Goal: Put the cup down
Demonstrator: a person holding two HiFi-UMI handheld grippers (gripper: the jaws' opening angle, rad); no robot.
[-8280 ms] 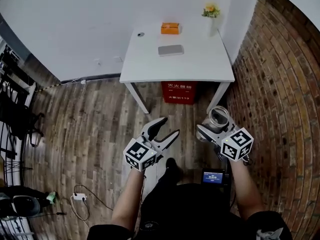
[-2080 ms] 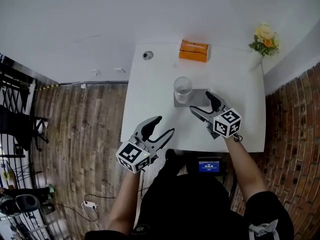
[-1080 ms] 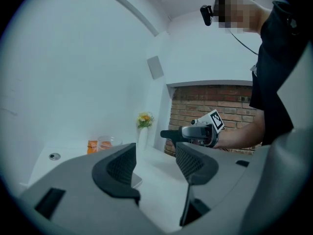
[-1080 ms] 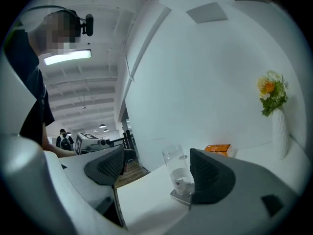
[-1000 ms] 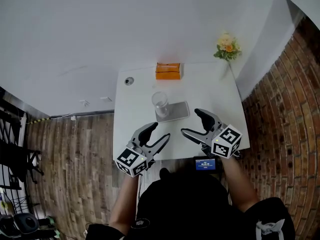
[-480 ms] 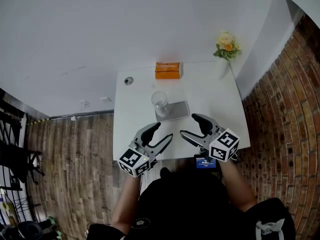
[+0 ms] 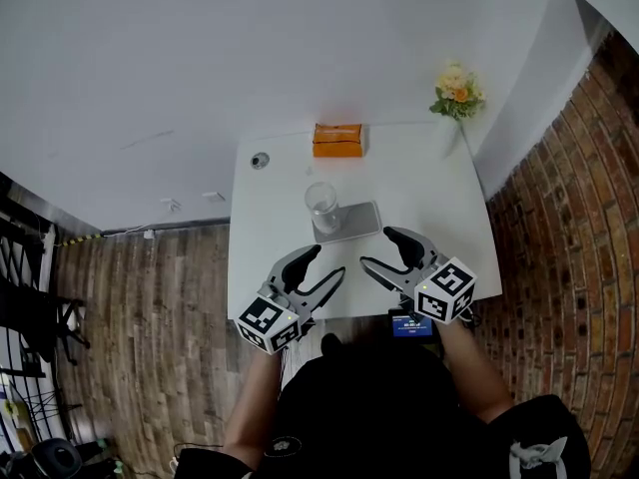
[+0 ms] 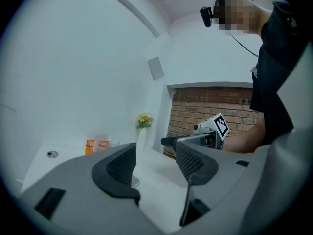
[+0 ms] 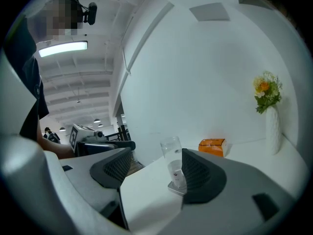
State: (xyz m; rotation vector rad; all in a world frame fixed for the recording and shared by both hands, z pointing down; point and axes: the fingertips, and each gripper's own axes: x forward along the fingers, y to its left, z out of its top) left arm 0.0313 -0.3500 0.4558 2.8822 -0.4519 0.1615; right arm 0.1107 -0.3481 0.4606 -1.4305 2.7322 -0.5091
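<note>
Backed off from the cup, now standing ahead of it, the right gripper has just been narrowing its jaws on nothing; the left gripper stays wide and empty. Placing looks done; only withdrawal remains.

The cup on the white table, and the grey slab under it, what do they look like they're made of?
Cup: clear glass or hard clear plastic. The table shows through its walls, and the look doesn't settle which. Slab: flat, grey, dull sheen, rounded corners, possibly metal or plastic. It is too small to tell.
</note>
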